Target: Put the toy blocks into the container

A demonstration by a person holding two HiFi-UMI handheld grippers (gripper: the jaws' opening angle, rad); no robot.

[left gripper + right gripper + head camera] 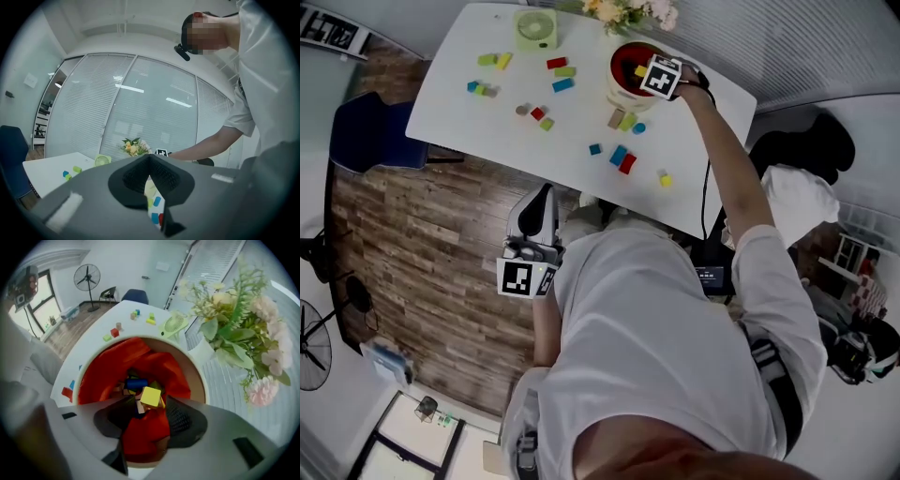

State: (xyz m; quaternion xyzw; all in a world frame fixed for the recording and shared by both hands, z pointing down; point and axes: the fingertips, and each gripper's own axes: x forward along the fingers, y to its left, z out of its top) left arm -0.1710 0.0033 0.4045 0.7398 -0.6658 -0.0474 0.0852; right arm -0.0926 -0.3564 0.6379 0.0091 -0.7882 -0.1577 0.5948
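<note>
A cream container (620, 95) with a red lining stands at the far right of the white table (703, 159). My right gripper (641, 73) hangs right over its mouth. In the right gripper view a yellow cube (151, 397) sits loose between the spread jaws of that gripper (149, 414), over several blocks in the red lining (105, 378); neither pad touches it. Loose blocks lie across the table, among them a blue one (619, 155), a red one (627, 164) and a yellow one (666, 180). My left gripper (545, 193) is held low by the person's body, shut and empty (150, 158).
A green desk fan (535, 28) and a flower bunch (628, 11) stand at the table's far edge, the flowers (243, 333) close beside the container. A blue chair (370, 136) sits left of the table on wooden floor. A floor fan (311, 347) is at far left.
</note>
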